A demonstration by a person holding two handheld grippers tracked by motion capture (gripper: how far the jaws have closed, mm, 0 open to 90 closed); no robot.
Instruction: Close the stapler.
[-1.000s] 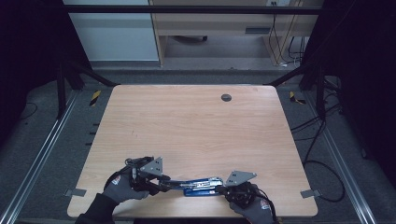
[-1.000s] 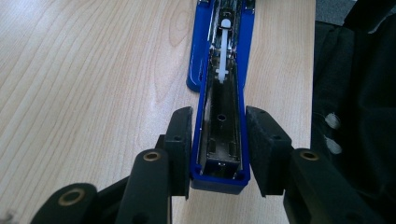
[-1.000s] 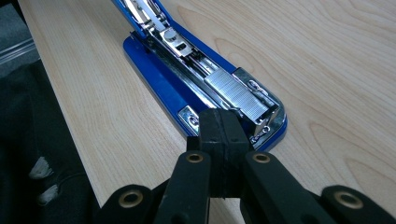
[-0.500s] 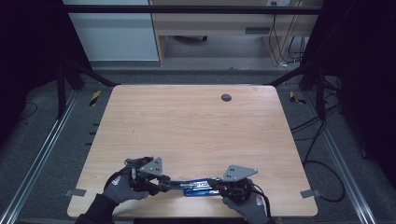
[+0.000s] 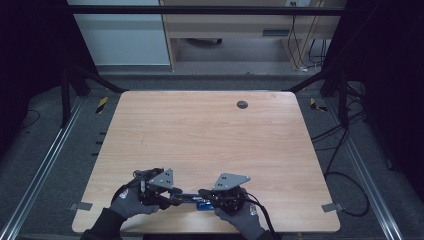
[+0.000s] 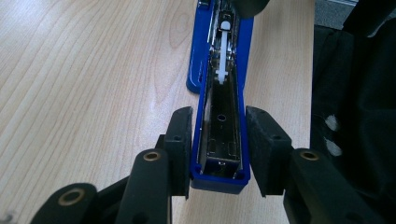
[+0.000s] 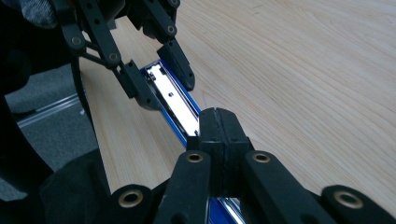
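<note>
A blue plastic stapler with its bright metal staple channel exposed (image 5: 192, 198) lies opened out flat near the front edge of the light wood-grain table (image 5: 210, 135), roughly midway between the table's left and right sides, as seen in the high view. It rests lengthwise between the two hand-held tools.

The left gripper (image 6: 218, 149) grasps one end of the stapler. In the left gripper view its two black pads sit against the blue side walls of that end, one on each side, and the open metal channel with a white plastic pusher (image 6: 223, 51) runs away from the jaws. In the right gripper view the same gripper (image 7: 161, 79) appears farther off, its jaws straddling the end of the channel. The person's gloved left hand (image 5: 131, 200) holds the tool from the lower left of the high view.

The right gripper (image 7: 215, 122) has its jaws pressed fully together, pad against pad, with nothing between them. In the right gripper view the joined tips sit over the metal channel part-way along the stapler; whether they press on the metal cannot be told. The gloved right hand (image 5: 240, 212) holds this tool at the front edge of the table.

A small dark round hole (image 5: 242, 104) lies in the table's far part, well apart from the work.
</note>
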